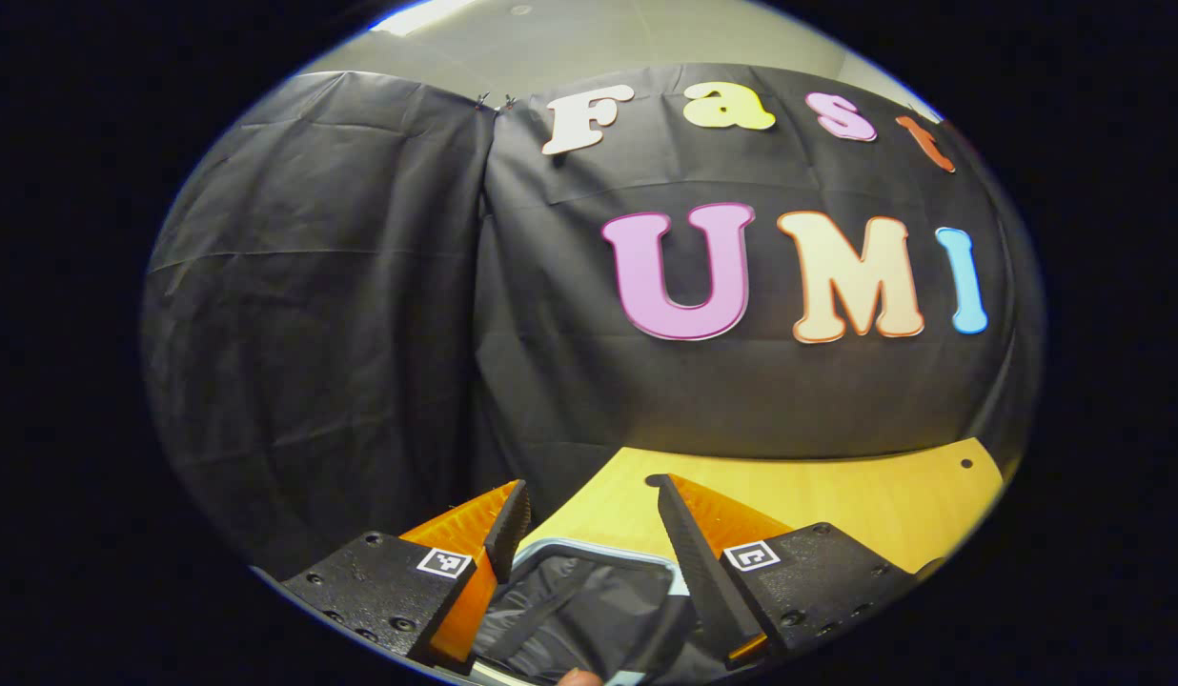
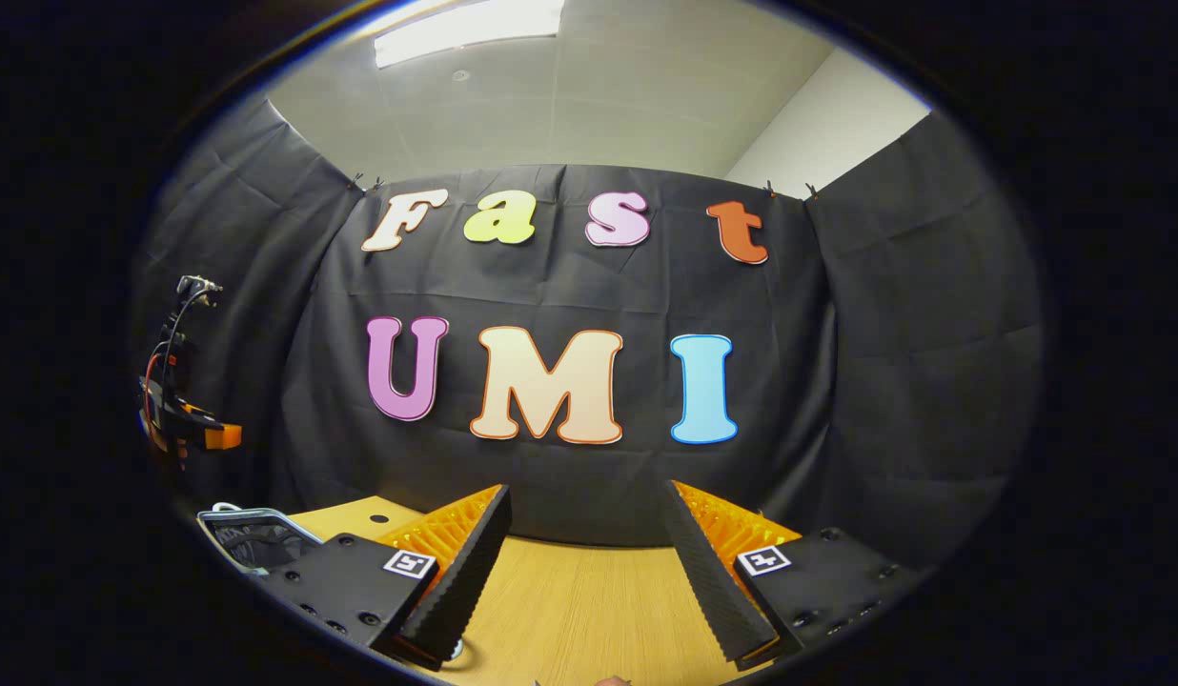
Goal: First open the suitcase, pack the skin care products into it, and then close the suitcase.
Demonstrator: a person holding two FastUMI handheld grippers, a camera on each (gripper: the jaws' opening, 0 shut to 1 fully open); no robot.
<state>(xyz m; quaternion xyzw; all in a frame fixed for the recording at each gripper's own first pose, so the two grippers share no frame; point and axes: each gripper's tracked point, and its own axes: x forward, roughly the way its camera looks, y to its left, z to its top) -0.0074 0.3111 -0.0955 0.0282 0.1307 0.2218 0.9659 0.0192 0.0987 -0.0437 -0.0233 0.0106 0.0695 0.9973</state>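
Wooden table (image 2: 570, 600) was seen below both grippers; left gripper (image 1: 589, 495) was spread wide above the opened suitcase (image 1: 589, 595); right gripper (image 2: 584, 505) was spread wide, nothing held.

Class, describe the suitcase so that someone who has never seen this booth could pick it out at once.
Start at the wooden table before the black cloth wall. The suitcase lies open on it, between the left gripper's open fingers. Its pale rounded rim around dark strapped lining sets it apart from the bare yellow wood.

A recording booth, probably set up inside an office or lab room. Black cloth (image 2: 894, 314) is clipped up as walls around a wooden table (image 2: 589, 600), beneath a panelled ceiling (image 2: 570, 105) with a strip light (image 2: 470, 29).
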